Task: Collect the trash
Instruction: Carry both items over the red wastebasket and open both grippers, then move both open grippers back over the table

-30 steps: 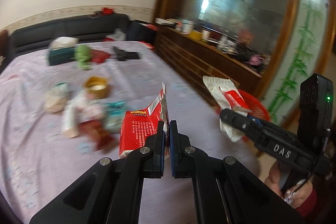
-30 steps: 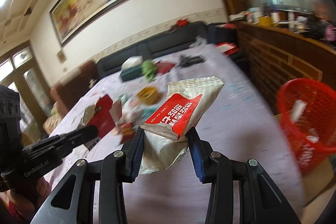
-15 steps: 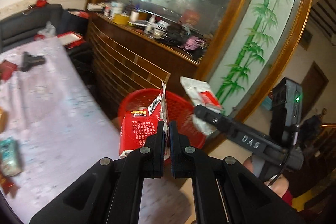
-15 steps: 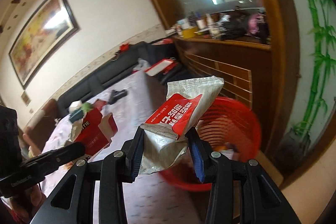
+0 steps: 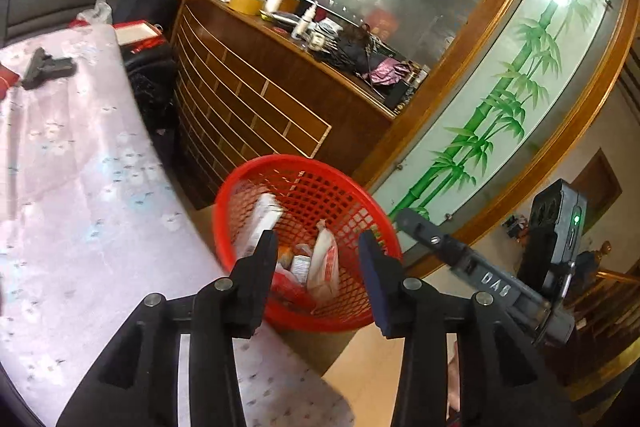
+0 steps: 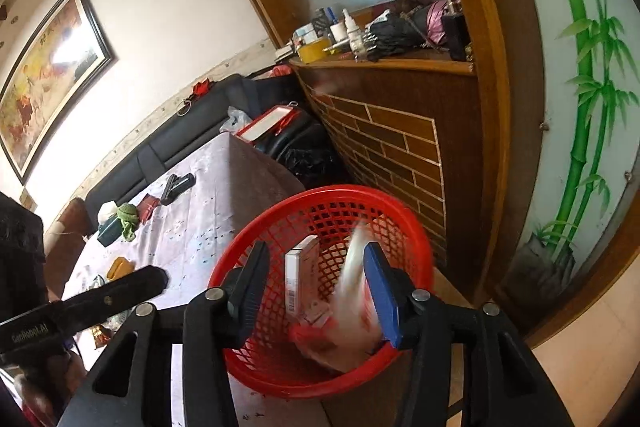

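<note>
The wrapper (image 6: 356, 291), a white-red blur, falls into the red basket (image 6: 416, 247) beside the table (image 5: 80, 187). Both the left gripper (image 5: 318, 251) and right gripper (image 6: 316, 267) have just been opening, empty. Other trash inside is half hidden.

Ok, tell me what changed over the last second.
Both grippers swung from the table to above the red basket and their jaws have just been opening. The left gripper dropped its red carton; the right gripper released the white-and-red wrapper, now blurred, falling into the basket. The table litter stayed put.
</note>
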`<action>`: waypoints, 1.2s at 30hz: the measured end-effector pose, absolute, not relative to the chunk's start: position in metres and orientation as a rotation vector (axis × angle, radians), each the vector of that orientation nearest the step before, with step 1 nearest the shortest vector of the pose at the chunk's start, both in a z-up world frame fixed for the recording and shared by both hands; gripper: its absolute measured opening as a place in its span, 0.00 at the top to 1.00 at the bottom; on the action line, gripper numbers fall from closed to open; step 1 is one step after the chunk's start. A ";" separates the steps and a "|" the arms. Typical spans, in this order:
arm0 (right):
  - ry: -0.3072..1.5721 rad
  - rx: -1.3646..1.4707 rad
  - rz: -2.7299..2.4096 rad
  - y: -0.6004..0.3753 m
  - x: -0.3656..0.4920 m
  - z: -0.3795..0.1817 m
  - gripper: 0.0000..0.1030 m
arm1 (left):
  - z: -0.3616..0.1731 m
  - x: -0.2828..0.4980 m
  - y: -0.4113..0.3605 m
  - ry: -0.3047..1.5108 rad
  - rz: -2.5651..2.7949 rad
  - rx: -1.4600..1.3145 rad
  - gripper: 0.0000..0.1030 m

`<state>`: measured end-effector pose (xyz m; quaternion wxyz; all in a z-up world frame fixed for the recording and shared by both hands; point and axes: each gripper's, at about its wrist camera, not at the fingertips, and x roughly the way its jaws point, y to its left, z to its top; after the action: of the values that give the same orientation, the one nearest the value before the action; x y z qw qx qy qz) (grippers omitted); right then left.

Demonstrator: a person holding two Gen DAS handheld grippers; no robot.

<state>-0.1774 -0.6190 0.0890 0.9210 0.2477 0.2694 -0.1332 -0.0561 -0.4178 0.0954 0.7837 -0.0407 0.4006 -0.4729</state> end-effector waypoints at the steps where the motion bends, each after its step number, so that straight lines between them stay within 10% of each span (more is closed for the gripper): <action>1: 0.549 0.514 -0.268 -0.617 -0.180 0.090 0.48 | 0.097 -0.059 -0.409 0.849 -0.997 -0.073 0.56; 36: 0.843 0.113 0.398 -0.253 -0.037 0.071 0.42 | 0.066 -0.035 -0.023 0.828 -0.316 -0.283 0.43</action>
<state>-0.0368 -0.2532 0.0713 0.8917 0.0546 0.4062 0.1919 -0.0348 -0.0231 0.0656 0.8937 -0.1363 0.3993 -0.1525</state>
